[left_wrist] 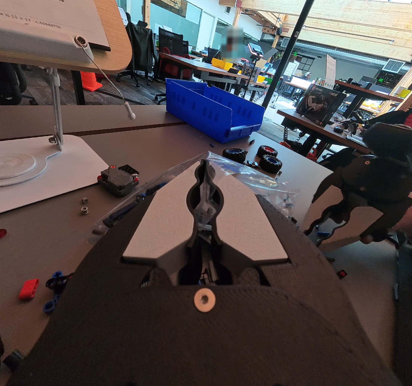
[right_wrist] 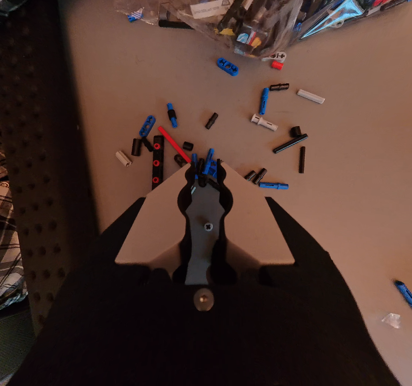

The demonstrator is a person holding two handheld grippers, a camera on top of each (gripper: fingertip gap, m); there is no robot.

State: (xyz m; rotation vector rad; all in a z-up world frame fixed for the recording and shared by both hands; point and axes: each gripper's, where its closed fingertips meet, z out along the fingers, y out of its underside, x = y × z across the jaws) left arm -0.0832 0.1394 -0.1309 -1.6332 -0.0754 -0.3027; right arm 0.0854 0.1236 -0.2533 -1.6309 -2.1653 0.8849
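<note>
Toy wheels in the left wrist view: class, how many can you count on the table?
3: blue-hubbed wheel nearest the blue bin, red-hubbed wheel to its right, another blue-hubbed wheel just in front. More may be hidden.

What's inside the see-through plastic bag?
The clear plastic bag holds many small building pieces: black, blue, red, yellow and a long grey one. A white label covers some, and glare and crinkles hide the rest. The left gripper pinches its edge.

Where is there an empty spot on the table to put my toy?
Bare table lies between the white stand base and the blue bin, and left of the blue three-hole piece. It is crowded around the right gripper and by the clear bag.
</note>
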